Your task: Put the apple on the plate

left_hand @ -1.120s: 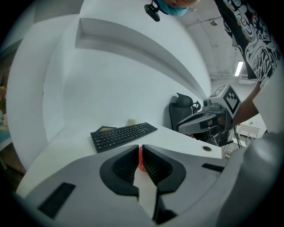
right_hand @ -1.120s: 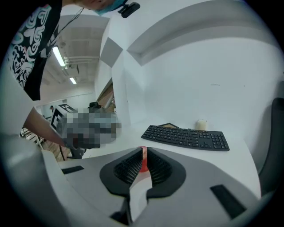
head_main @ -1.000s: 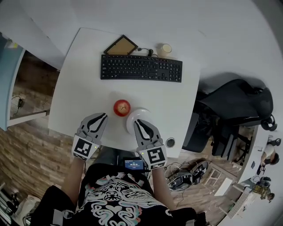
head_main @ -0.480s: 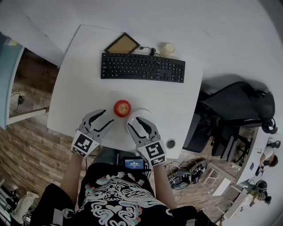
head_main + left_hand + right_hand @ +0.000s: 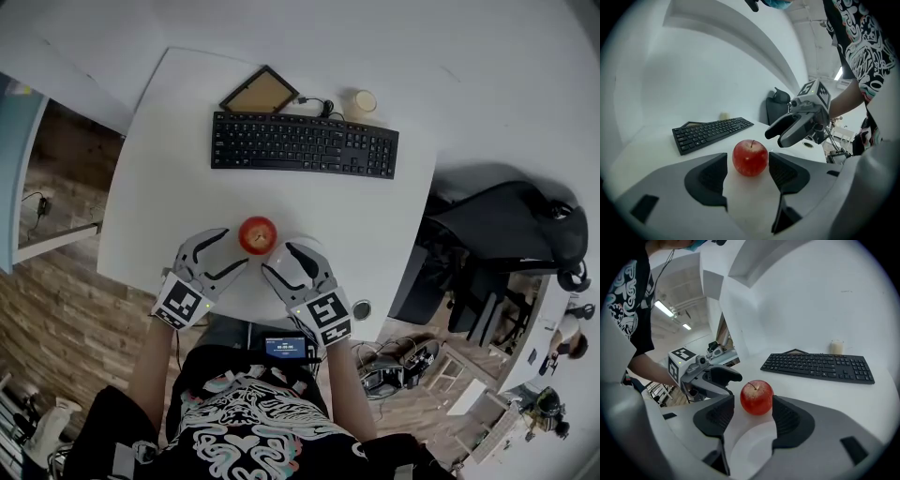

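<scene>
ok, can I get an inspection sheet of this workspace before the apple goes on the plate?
Surface: white table.
Job's things: apple on the table beside the plate, not on it.
Clutter: keyboard, picture frame, cup at the far edge.
Grippers: left gripper and right gripper open, jaws just been opening, nothing between them; apple just ahead.
Cables: cable beside the frame.
Surroundings: black chair, wood floor.
</scene>
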